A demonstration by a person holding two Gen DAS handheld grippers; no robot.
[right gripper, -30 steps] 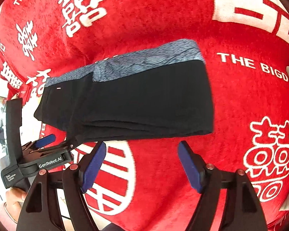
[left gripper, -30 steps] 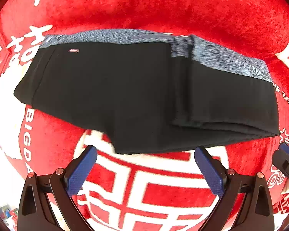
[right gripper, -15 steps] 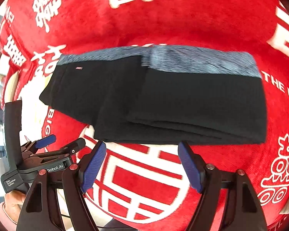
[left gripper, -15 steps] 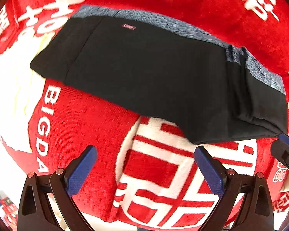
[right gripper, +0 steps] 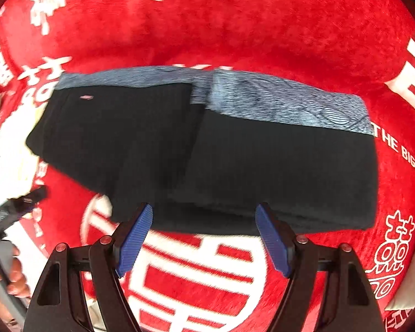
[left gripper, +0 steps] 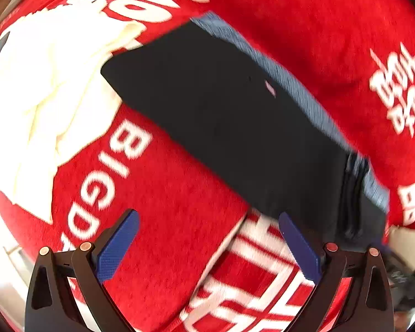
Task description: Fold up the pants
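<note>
Folded pants [right gripper: 235, 160] just beyond both grippers' spread jaws

Folded knit pants [right gripper: 262, 166]: black body, waistband [right gripper: 276, 102] in blue-grey heathered melange with fine dark streaks; small pinkish label [right gripper: 86, 97] on the black near the band. Plush cloth cover [right gripper: 235, 27] beneath: saturated red, printed with white Chinese characters and white Latin capitals, plus a large white round emblem with red bars. Crumpled fabric [left gripper: 41, 83] at left wrist view's left: cream-white, unpatterned. Left gripper [left gripper: 207, 246] and right gripper [right gripper: 204, 240]: black frames, ribbed dark-blue pads, copper-coloured pins.
</note>
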